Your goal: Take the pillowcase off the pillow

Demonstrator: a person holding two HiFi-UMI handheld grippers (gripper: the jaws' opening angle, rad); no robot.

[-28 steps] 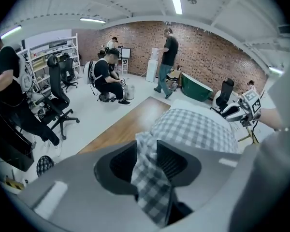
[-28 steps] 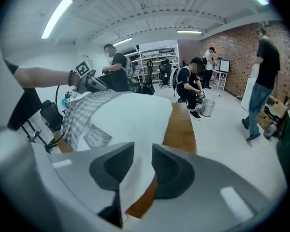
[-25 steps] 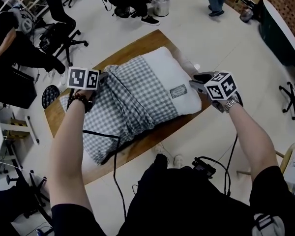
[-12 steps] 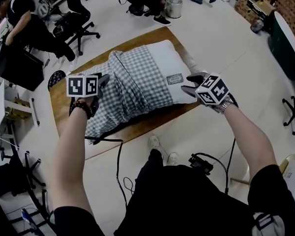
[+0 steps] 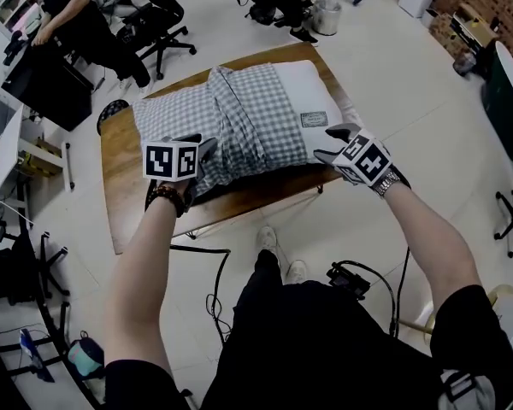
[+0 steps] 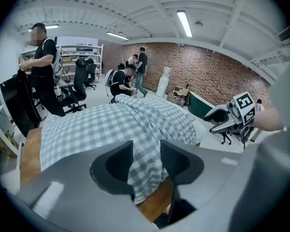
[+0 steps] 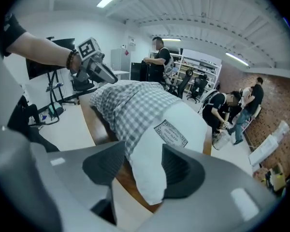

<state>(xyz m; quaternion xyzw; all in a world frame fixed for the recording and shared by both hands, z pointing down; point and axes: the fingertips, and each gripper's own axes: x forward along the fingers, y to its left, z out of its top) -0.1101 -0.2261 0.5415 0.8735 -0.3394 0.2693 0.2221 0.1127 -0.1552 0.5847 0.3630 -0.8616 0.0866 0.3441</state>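
The checked pillowcase [image 5: 231, 118] is covering most of the white pillow [image 5: 312, 101], which is lying across the wooden tabletop [image 5: 124, 203] with only its labelled end bare. The left tool [image 5: 203, 149] is sitting released at the cloth's near hanging edge, its jaws having just been opening with fabric between them but unpinched. The right tool [image 5: 331, 142], jaws also just opening, is straddling the bare pillow corner without pressing it, probably so one can be anchoring the pillow while the other is dragging the case off

Grey-checked pillowcase [image 5: 231, 118] bunched halfway off white pillow [image 5: 312, 96], flat on wooden table [image 5: 124, 203]
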